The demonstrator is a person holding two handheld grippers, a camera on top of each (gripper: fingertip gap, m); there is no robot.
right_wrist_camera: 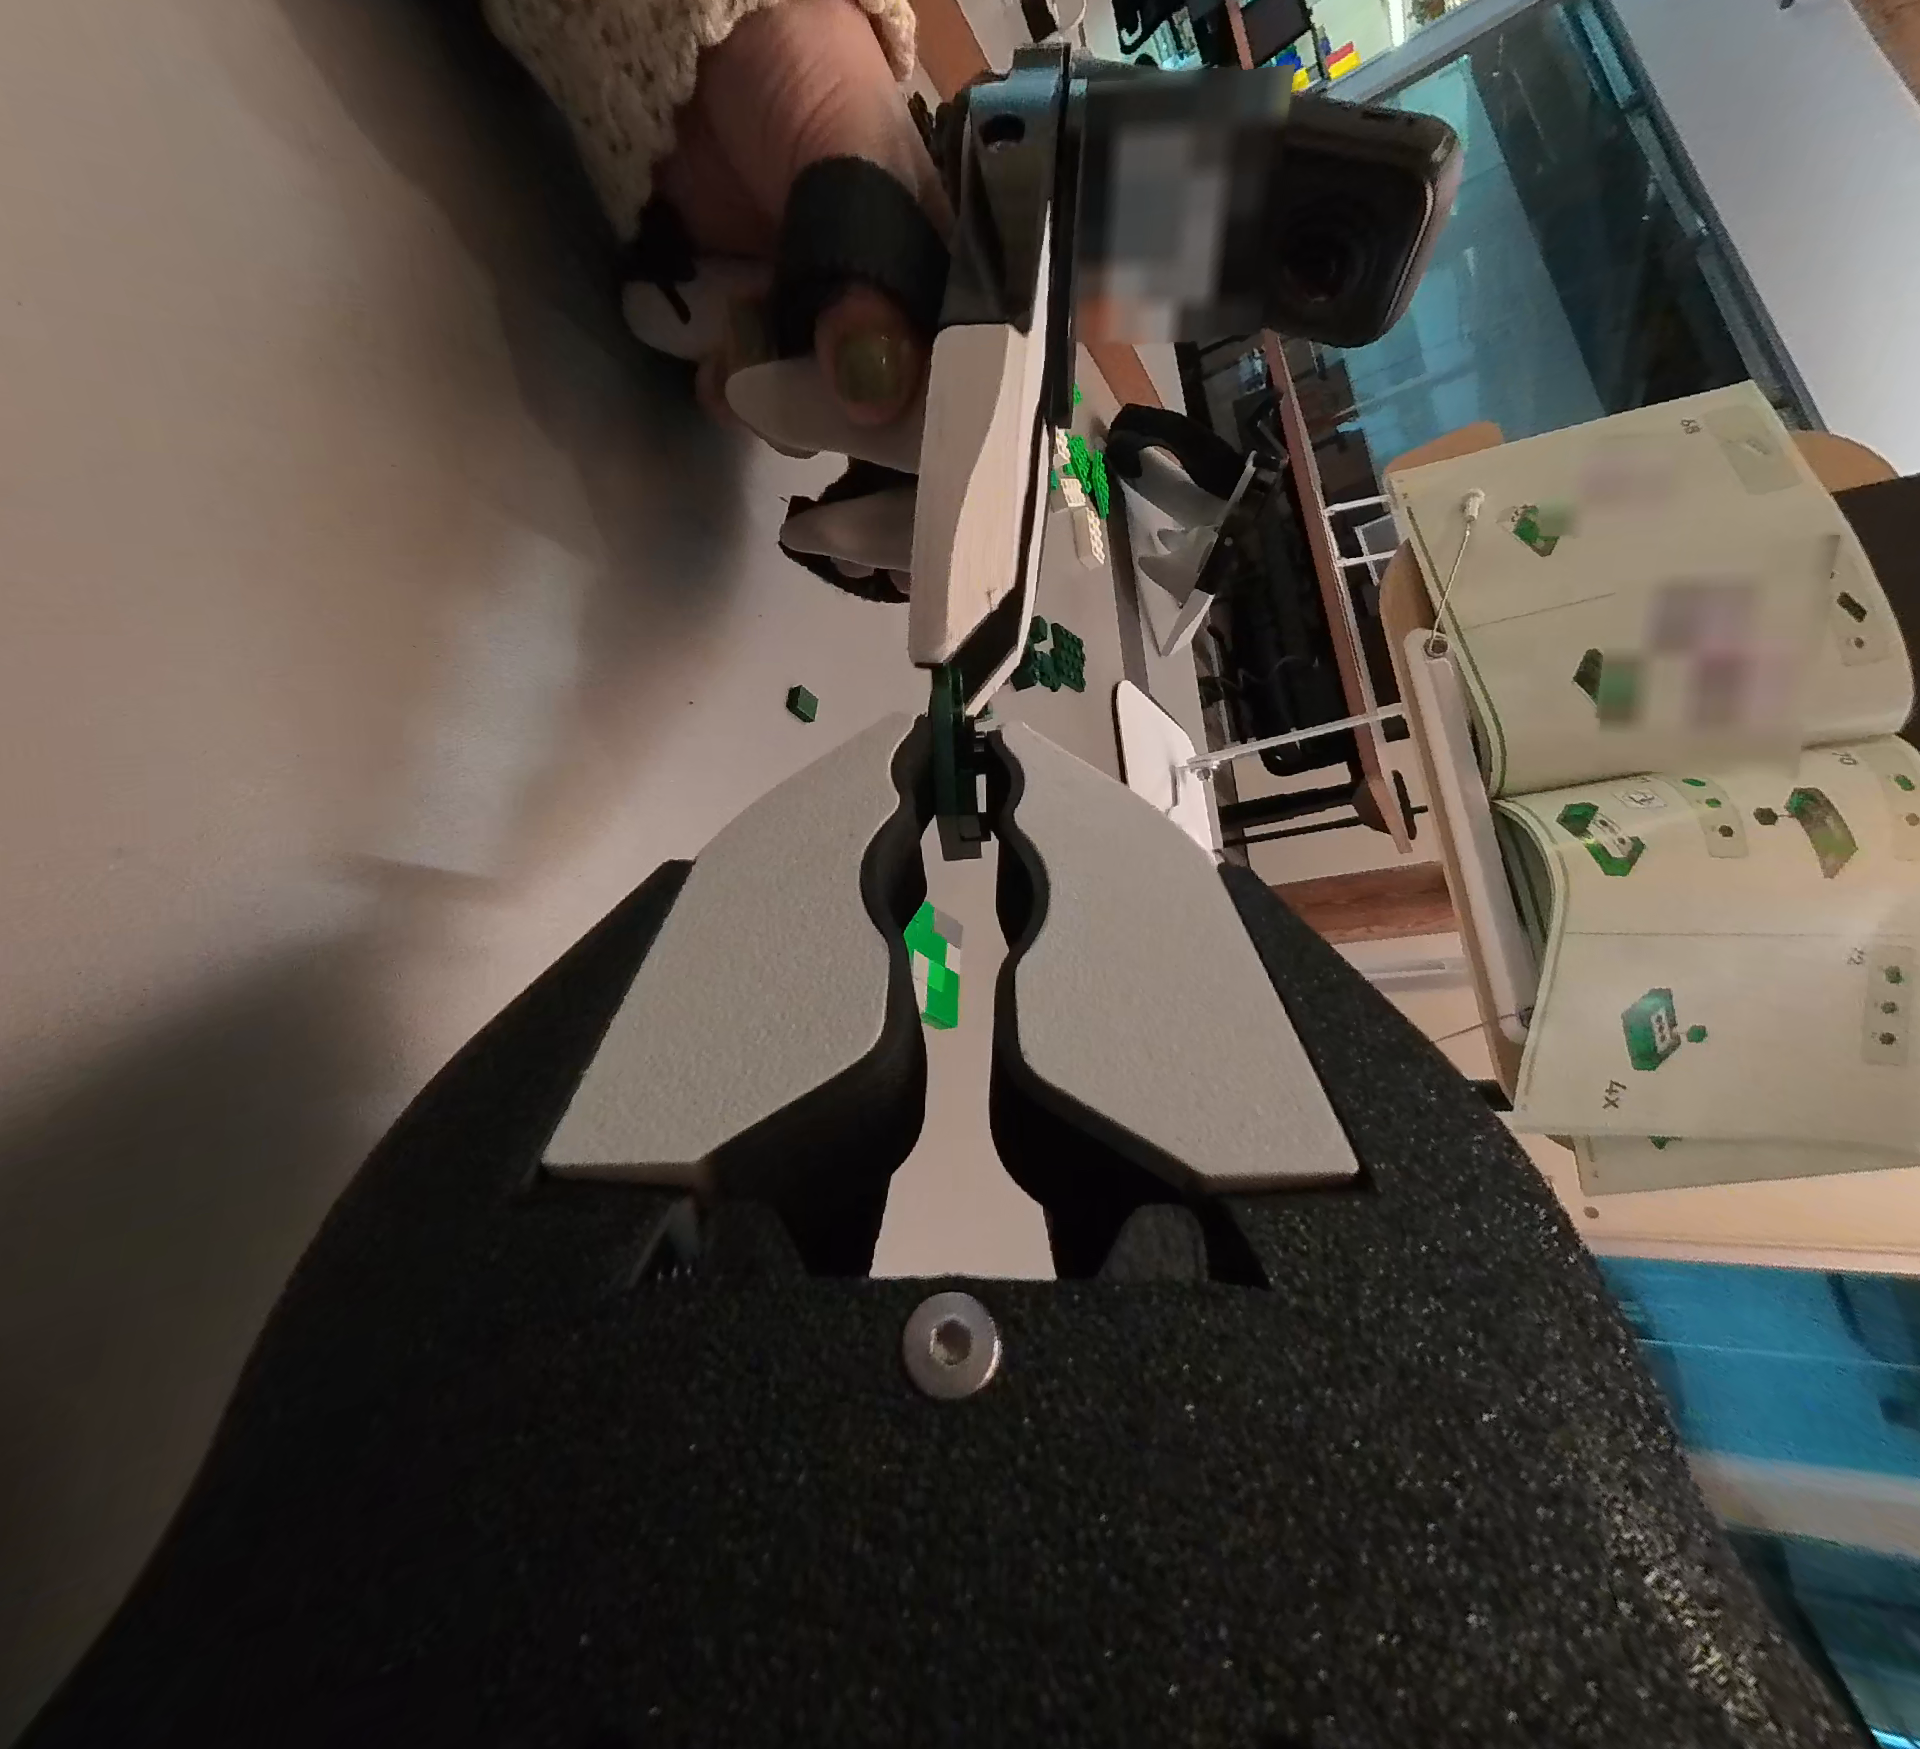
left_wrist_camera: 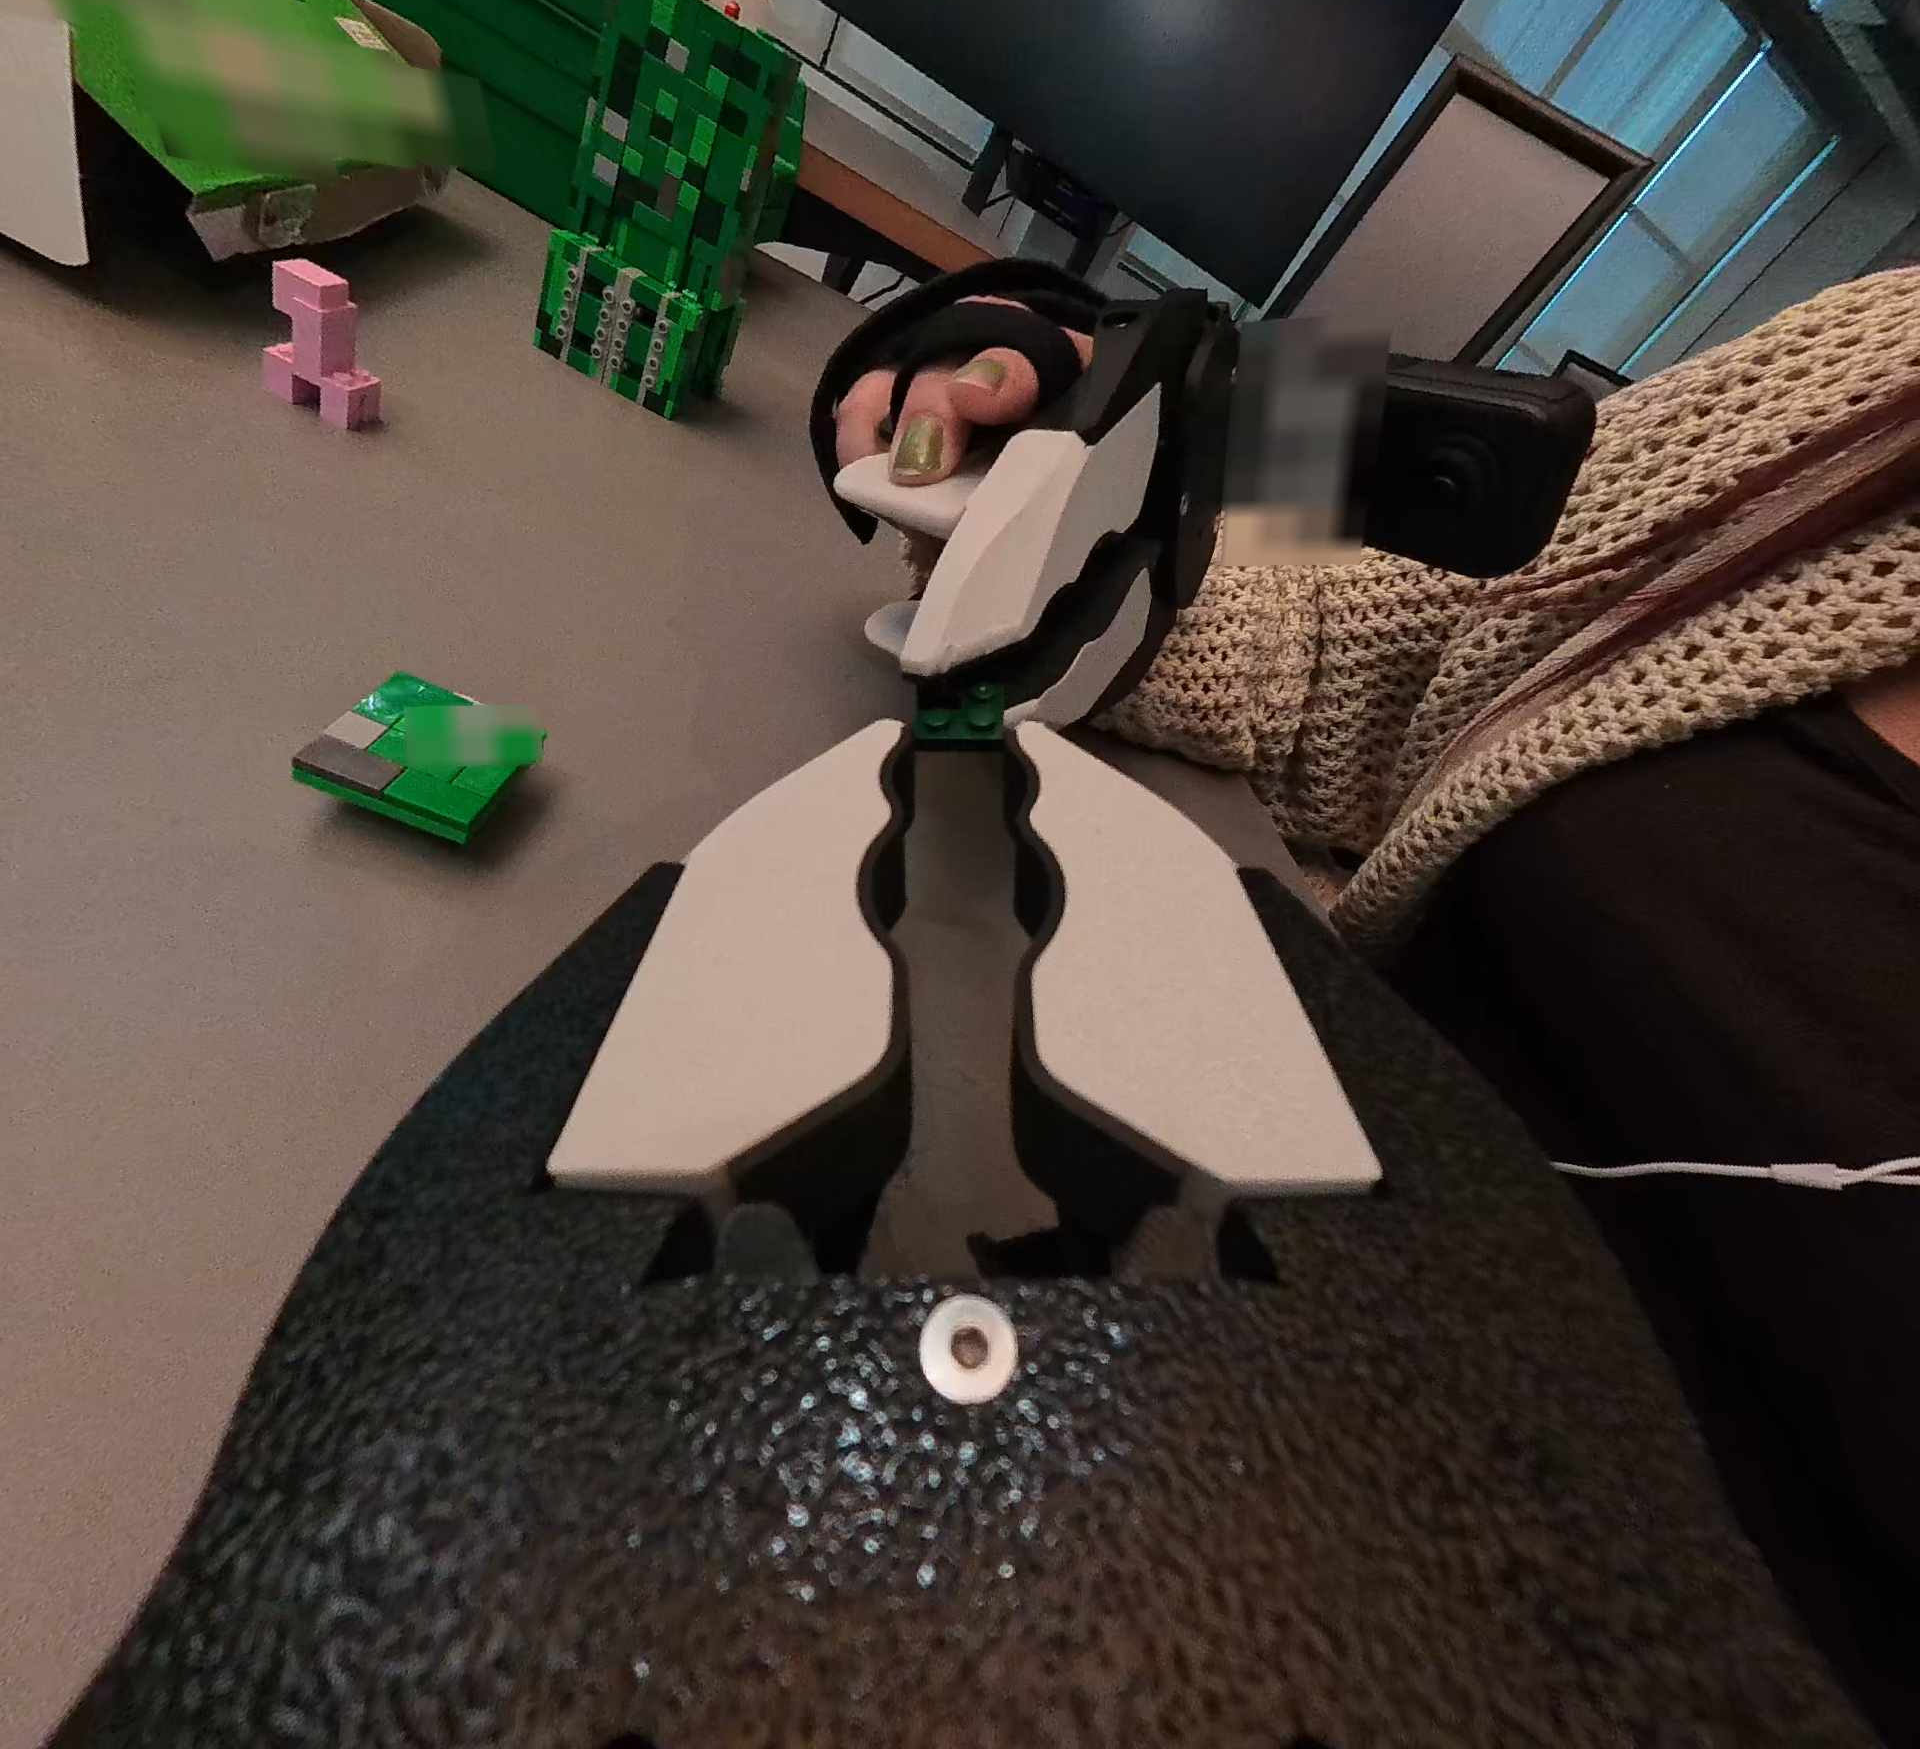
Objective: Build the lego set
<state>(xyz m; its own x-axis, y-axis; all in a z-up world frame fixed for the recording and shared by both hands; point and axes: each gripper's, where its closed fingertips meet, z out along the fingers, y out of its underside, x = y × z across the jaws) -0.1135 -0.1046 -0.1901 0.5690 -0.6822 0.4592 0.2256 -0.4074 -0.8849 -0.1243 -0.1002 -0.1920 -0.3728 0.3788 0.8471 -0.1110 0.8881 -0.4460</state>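
Note:
My left gripper (left_wrist_camera: pixel 961 735) is shut on a small dark green studded plate (left_wrist_camera: pixel 961 712), held above the grey table (left_wrist_camera: pixel 312 1024). My right gripper (left_wrist_camera: pixel 935 665) comes down from above, its tips meeting that plate. In the right wrist view my right gripper (right_wrist_camera: pixel 956 749) is shut on the dark green plate (right_wrist_camera: pixel 951 780), seen edge-on with a darker piece (right_wrist_camera: pixel 961 842) below it. The left gripper (right_wrist_camera: pixel 951 660) meets it from above. A flat green and grey panel (left_wrist_camera: pixel 416 754) lies on the table; it also shows between my right fingers (right_wrist_camera: pixel 935 961).
A tall green block figure (left_wrist_camera: pixel 665 172) and a pink pig (left_wrist_camera: pixel 317 343) stand at the back, beside a green box (left_wrist_camera: pixel 208 68). Loose dark green pieces (right_wrist_camera: pixel 1055 660) and a small tile (right_wrist_camera: pixel 800 702) lie on the table. An open instruction booklet (right_wrist_camera: pixel 1662 764) stands on the right. The grippers are tip to tip, or close to it. My left tips are roughly 8 cm from the small tile (right_wrist_camera: pixel 800 702).

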